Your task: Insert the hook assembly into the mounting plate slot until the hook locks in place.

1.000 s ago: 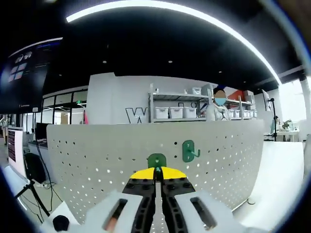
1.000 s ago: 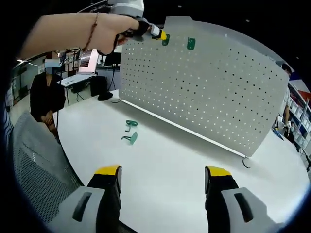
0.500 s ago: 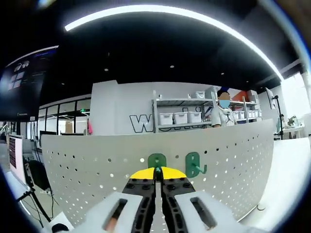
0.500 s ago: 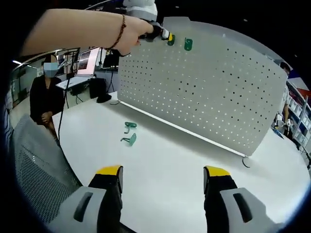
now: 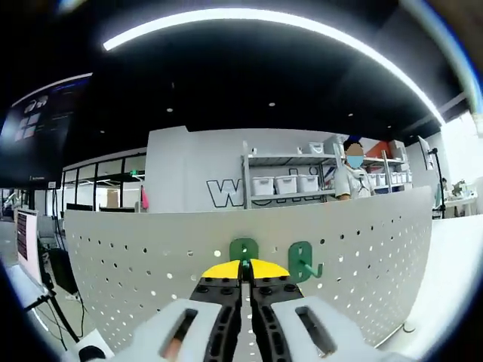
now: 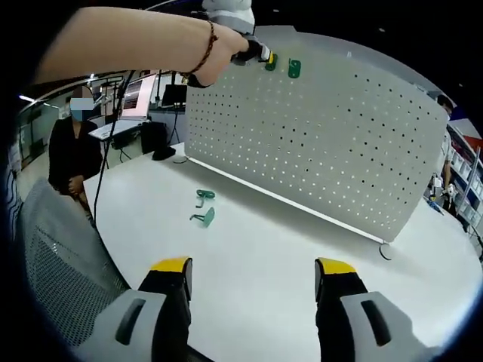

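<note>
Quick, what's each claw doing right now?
Left claw: shut on a green hook at the pegboard.
Right claw: open, holding nothing.

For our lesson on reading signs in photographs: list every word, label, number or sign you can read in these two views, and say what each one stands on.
"W": a large outlined letter on the grey back wall in the left gripper view; the rest is hidden behind the shelving.
Screen at upper left: coloured panels, too blurred to read.
Laptop screen in the right gripper view: too small to read.
Pegboard, green hooks, tongs: no text.

Grey gripper bodies, black fingers (image 5: 226, 305) yellow-tipped; beaded bracelet (image 6: 205, 48) on wrist.
</note>
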Tool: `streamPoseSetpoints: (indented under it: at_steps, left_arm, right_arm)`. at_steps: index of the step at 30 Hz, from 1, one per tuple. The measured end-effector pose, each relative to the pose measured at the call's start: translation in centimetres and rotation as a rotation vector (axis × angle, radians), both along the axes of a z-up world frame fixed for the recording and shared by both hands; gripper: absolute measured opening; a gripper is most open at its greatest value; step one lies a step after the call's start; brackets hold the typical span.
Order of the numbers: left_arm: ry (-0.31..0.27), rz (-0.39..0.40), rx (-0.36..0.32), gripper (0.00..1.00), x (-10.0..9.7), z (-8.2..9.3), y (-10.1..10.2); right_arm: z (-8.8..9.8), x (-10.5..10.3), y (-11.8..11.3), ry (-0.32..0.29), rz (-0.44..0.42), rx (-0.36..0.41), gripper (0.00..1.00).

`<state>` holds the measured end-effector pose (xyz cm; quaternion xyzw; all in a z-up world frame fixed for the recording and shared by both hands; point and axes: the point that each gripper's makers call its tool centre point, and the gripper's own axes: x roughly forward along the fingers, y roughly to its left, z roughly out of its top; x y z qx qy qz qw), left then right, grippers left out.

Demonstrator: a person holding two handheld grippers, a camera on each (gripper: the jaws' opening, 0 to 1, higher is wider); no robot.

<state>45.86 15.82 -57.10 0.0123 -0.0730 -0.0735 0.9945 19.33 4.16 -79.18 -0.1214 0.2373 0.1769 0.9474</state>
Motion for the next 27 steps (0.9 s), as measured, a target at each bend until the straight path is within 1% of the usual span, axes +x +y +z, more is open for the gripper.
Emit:
streamPoseSetpoints:
  at_steps: [14,17,27]
  left_arm:
    - [0.015,0.020,0.007,0.01,0.3,-0.5,-0.2]
    - [0.035,0.023,-0.001,0.01,0.6,-0.9,-0.2]
    - [0.049,0.029,-0.024,0.01,0.5,-1.0,-0.2]
  right_arm:
    - [-0.1,0.0,0.0,0.004,0.001,0.003,0.62]
    - [-0.2,0.0,0.1,0.009,0.003,0.003,0.62]
    - [-0.4,0.0,0.0,0.020,0.002,-0.005,0.62]
